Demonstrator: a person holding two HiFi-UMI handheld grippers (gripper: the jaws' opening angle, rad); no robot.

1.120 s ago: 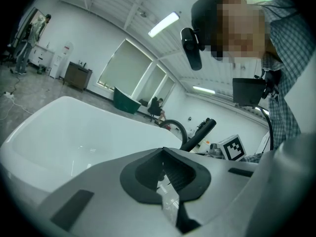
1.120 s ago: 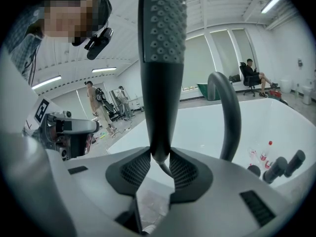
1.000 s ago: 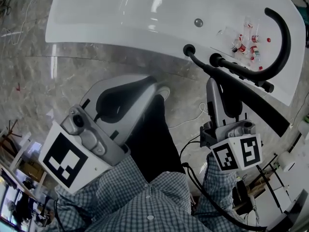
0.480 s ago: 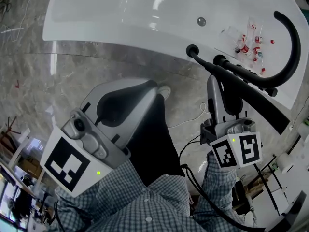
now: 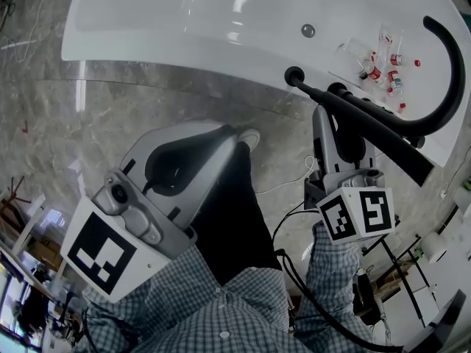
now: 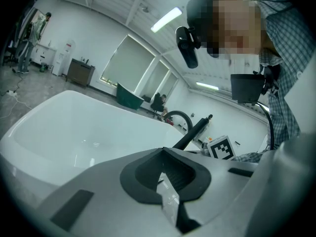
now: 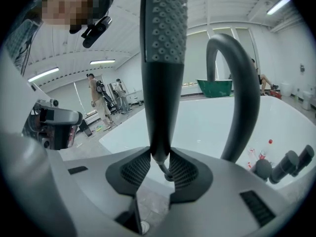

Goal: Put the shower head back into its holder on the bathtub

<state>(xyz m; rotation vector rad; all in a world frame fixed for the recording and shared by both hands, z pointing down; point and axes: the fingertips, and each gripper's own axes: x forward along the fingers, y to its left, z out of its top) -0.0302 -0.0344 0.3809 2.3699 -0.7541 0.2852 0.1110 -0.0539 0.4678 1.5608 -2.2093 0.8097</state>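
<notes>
1. Right gripper [image 7: 160, 158]: the jaws are clamped on the narrow lower end of the shower head [image 7: 163, 58], with both ribbed pads touching it. Gripping close to the hose [image 7: 168, 173] end probably leaves the tip free to be guided into a socket.
2. Shower head position: in the head view it runs diagonally from upper centre toward the right edge. The slim end lies near the bathtub [image 5: 147, 20] rim, and the broad end hangs outside the tub.
3. Holder [image 5: 294, 74]: the round black socket on the rim, upper centre of the frame, is judged to be the seat, as the thin black line leads out of it. The slim end is just beside this socket and not yet inserted.
4. Left gripper [image 5: 234, 133]: it is held low at centre left, well apart from the rim. The jaws are brought together with nothing between them, and it plays no part in this step.
5. Obstacles: the curved black spout [image 5: 445, 65] and the small bottles [image 5: 383, 65] lie to the right of the socket. An approach from the lower side of the frame keeps clear of both.
6. Change from one second ago:
   - The broad end now sits higher in the frame.
   - The right marker cube [image 5: 357, 215] has shifted slightly up and left.
   - The slim end has drawn a little closer to the socket.
   - The left gripper is almost unmoved.
   - The grip is unchanged.
</notes>
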